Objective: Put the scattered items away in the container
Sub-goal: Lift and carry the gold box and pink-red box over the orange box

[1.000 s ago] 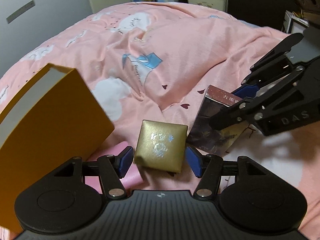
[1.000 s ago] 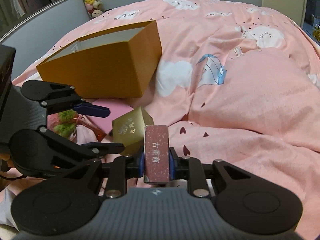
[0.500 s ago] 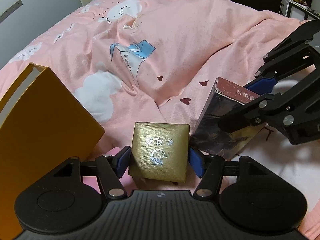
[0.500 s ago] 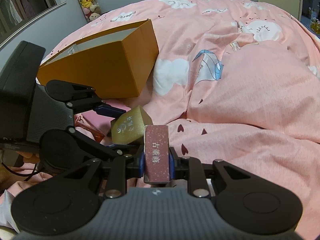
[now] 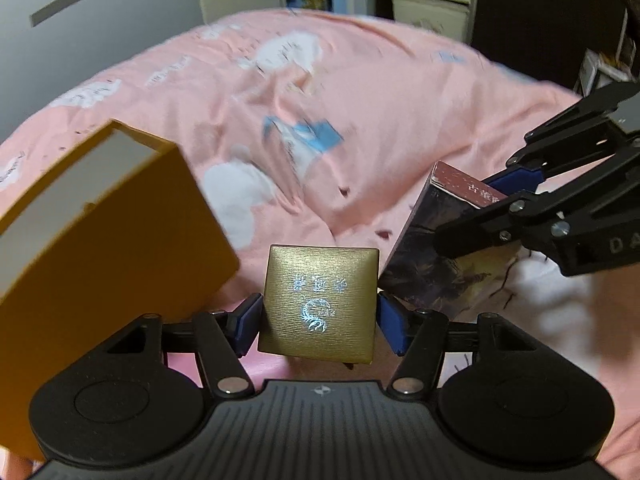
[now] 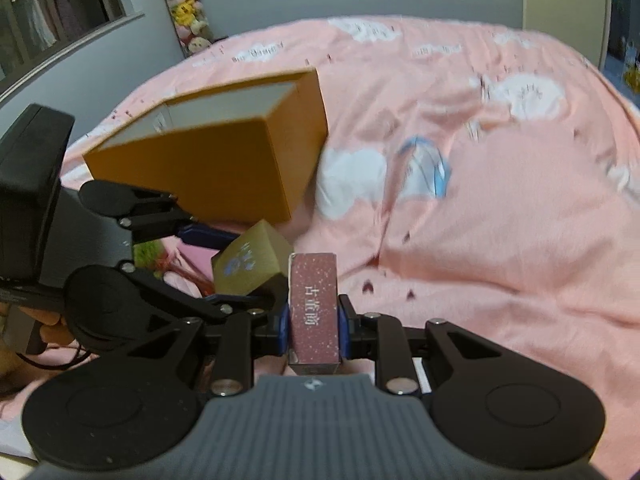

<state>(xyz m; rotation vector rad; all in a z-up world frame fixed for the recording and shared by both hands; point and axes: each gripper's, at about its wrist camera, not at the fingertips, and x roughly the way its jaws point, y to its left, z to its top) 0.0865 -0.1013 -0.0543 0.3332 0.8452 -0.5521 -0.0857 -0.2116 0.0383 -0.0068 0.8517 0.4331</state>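
Note:
My left gripper [image 5: 318, 322] is shut on a small gold box [image 5: 319, 304] with a silver scorpion print, held above the pink bedding. The gold box also shows in the right wrist view [image 6: 250, 258], between the left gripper's fingers. My right gripper [image 6: 314, 330] is shut on a maroon book-like box [image 6: 314, 314] with white characters on its spine. It also shows in the left wrist view [image 5: 444, 248], just right of the gold box. The open orange container [image 6: 224, 160] lies on the bed, left of both grippers, and shows in the left wrist view [image 5: 100, 224].
A pink duvet [image 6: 480, 200] with cloud prints covers the bed. Pink and green items [image 6: 160, 256] lie under the left gripper. Plush toys [image 6: 186, 12] hang on the far wall. A cabinet [image 5: 432, 8] stands beyond the bed.
The left gripper has closed on the gold box and lifted it. Both grippers have risen from the bed with their boxes; the view is blurred by motion.

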